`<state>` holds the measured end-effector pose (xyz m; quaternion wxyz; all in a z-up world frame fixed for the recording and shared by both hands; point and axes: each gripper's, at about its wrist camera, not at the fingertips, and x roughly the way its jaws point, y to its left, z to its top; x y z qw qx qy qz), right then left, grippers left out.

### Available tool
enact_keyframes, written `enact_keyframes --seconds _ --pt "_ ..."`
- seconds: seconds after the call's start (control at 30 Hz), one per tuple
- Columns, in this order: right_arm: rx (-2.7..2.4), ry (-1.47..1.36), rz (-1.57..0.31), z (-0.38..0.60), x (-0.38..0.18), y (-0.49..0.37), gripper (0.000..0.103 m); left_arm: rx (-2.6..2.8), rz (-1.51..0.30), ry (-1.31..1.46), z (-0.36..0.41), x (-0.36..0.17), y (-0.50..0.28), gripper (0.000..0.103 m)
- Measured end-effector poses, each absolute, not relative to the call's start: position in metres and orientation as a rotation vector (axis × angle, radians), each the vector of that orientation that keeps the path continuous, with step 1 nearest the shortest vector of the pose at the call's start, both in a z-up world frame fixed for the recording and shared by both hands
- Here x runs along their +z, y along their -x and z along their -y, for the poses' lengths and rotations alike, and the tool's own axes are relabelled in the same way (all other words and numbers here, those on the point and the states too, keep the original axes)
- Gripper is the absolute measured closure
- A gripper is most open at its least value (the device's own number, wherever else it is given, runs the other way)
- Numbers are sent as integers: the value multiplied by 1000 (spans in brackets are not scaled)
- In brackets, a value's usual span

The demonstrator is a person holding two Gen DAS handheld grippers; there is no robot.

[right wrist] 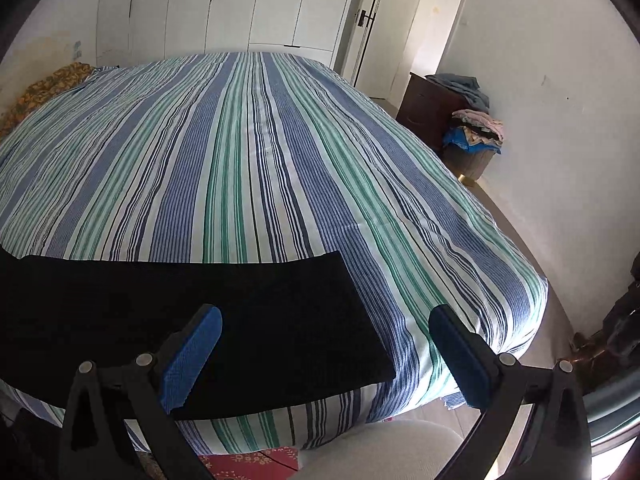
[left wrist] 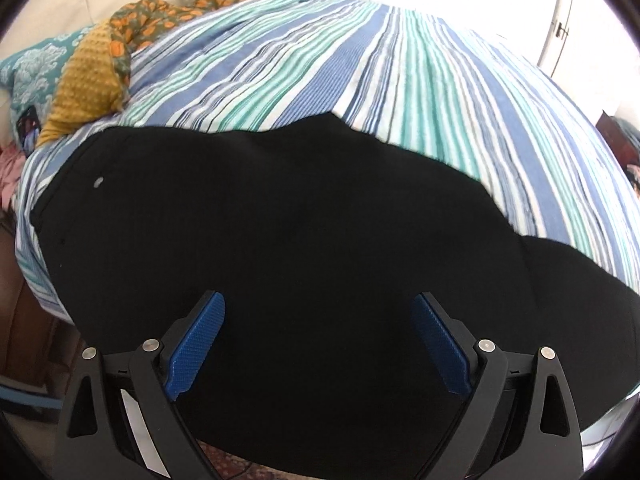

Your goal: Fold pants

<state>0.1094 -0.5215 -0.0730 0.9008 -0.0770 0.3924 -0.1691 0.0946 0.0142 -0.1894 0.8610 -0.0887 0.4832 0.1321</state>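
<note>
Black pants (left wrist: pixel 280 240) lie spread along the near edge of a bed with a striped blue, green and white sheet (left wrist: pixel 360 60). A small metal button shows near their left end. My left gripper (left wrist: pixel 320 300) hovers over the pants' wide part, its blue pads far apart with nothing pressed between them. In the right wrist view the pants' leg end (right wrist: pixel 280 320) lies flat with a straight hem at the right. My right gripper (right wrist: pixel 326 316) stands open above that end, its left pad over the cloth and its right pad over bare sheet.
Yellow and orange-patterned bedding (left wrist: pixel 132 40) and a teal pillow (left wrist: pixel 36 68) lie at the bed's far left. White wardrobes (right wrist: pixel 240 4) stand behind the bed. A dark cabinet and a basket piled with clothes (right wrist: pixel 472 128) stand at the right wall. A pale seat cushion (right wrist: pixel 380 452) sits below.
</note>
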Motion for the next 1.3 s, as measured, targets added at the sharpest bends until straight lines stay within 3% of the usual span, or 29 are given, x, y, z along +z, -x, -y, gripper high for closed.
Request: enact_keyframes --seconds 0.43,0.67,1.3 --pt "-311 105 -779 526 -67 -101 1 254 -923 215 -27 -166 -91 7" --pt "-309 73 -779 530 -66 -101 1 325 -1022 210 -55 -196 -101 7" --pt "-300 53 -780 533 -67 -101 1 326 -1013 119 -40 -205 -92 1"
